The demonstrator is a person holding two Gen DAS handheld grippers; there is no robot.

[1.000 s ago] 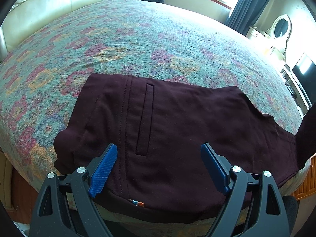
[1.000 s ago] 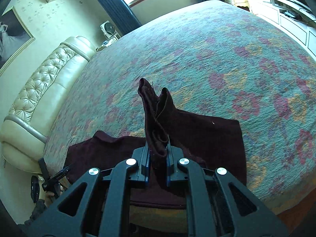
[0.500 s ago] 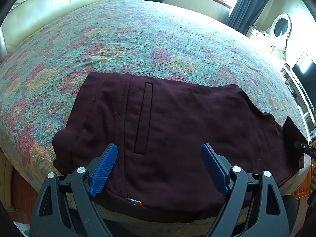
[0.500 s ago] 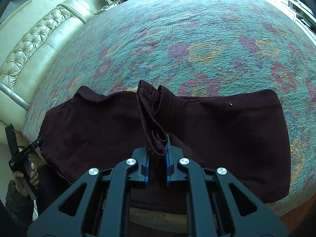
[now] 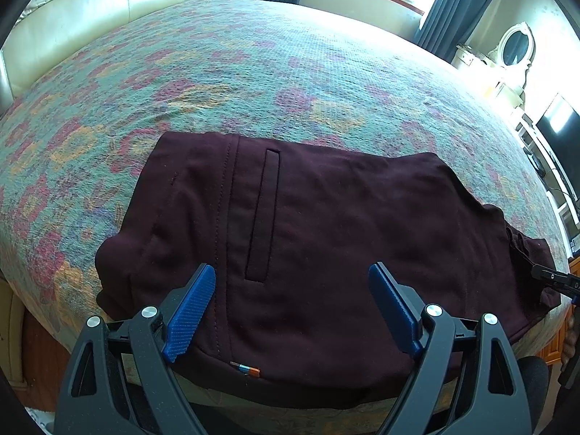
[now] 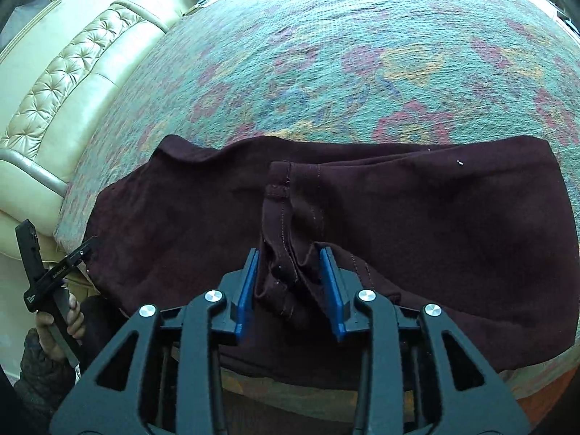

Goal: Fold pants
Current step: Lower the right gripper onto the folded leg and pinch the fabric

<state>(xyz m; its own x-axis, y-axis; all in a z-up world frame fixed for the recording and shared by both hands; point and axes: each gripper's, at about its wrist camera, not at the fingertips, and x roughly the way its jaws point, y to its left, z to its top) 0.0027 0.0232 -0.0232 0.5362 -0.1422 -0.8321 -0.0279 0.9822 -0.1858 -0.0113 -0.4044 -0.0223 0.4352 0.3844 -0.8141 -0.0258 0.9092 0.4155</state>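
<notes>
right gripper opening (earlier clamped), pants hem lowered

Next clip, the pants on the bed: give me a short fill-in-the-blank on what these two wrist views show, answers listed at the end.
1. The pants lie on a bed with a ____-patterned bedspread.
2. The bunched hem between the fingers of the right gripper belongs to the ____.
3. The left gripper hovers over the pants with its jaws wide ____.
4. The slit pocket sits on the ____-coloured fabric.

Answers: floral; pants; open; maroon
</notes>
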